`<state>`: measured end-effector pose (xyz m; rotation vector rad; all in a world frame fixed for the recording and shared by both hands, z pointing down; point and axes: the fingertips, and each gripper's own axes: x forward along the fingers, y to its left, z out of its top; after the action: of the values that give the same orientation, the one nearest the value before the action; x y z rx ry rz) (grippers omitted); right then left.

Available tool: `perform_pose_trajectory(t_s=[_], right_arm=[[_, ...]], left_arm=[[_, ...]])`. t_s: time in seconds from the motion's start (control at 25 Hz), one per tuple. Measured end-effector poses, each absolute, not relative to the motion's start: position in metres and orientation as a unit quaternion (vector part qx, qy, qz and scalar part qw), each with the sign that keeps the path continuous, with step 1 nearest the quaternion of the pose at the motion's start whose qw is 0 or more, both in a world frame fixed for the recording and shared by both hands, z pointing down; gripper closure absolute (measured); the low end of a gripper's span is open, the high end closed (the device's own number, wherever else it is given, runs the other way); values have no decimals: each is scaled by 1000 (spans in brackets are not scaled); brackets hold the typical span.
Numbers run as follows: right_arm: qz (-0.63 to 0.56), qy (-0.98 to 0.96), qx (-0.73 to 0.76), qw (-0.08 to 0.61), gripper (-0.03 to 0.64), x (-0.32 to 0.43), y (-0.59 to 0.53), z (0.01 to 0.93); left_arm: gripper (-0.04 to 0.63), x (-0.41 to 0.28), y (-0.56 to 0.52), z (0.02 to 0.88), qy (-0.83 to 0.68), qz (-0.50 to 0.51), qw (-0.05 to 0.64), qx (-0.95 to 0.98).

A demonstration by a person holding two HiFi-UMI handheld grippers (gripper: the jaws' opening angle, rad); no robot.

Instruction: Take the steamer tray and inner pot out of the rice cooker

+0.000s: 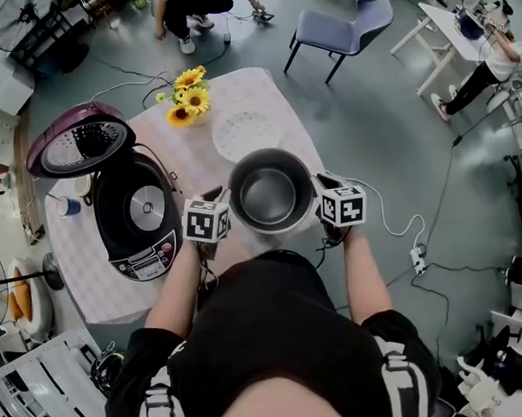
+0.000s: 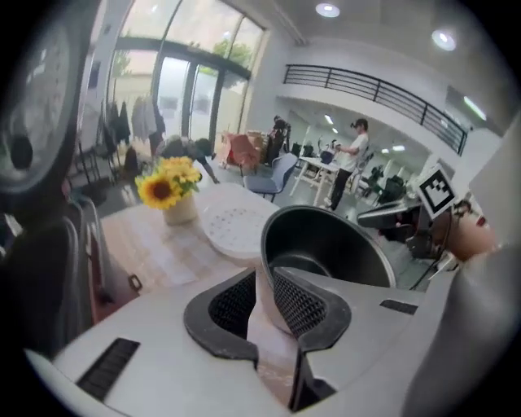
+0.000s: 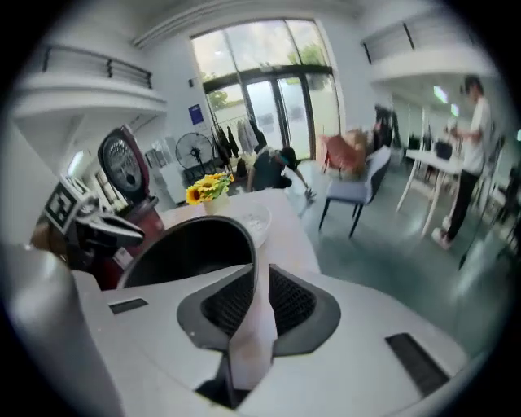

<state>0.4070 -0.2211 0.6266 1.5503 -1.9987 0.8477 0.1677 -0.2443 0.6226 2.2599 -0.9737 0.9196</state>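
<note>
The dark metal inner pot [image 1: 271, 194] [image 2: 326, 244] [image 3: 195, 248] is upright at the table's near edge, between my two grippers. My left gripper [image 1: 217, 196] [image 2: 262, 285] is shut on the left side of its rim, one pad inside the wall and one outside. My right gripper [image 1: 322, 187] [image 3: 259, 285] is shut on the right side the same way. Whether the pot's base touches the table is unclear. The white perforated steamer tray [image 1: 246, 133] [image 2: 236, 228] [image 3: 256, 220] lies flat on the table beyond the pot. The rice cooker [image 1: 136, 222] stands at the left, empty, lid [image 1: 81, 142] raised.
A vase of sunflowers [image 1: 187, 94] [image 2: 171, 191] stands at the far side of the round table [image 1: 100, 288]. A small cup [image 1: 68, 206] sits left of the cooker. A blue chair [image 1: 339, 27] and people are beyond the table; cables run across the floor.
</note>
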Motion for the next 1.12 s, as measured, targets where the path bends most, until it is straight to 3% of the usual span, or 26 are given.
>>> perform_pose_trajectory(t_s=[0.12,0.32,0.48,0.64,1.12], right_arm=[[176,-721,629,232,580,411,-238,582],[16,-719,688,102,583,383,-251,463],[-40,-751,658,-11,594,335,-252,369],[-71,-797,596,-65,617,273,-249,312],[-45,-865,498,-42,618,139,-237,327]], left_arm=[[526,163,-264,590,-404,318,145,845],[526,148,-275,477,-479,159,21,863],[535,119,-265,388,-530,84,-56,842],[591,81,-250,340,-561,46,-64,824],[592,-16,-224,365,-622,69,-18,780]])
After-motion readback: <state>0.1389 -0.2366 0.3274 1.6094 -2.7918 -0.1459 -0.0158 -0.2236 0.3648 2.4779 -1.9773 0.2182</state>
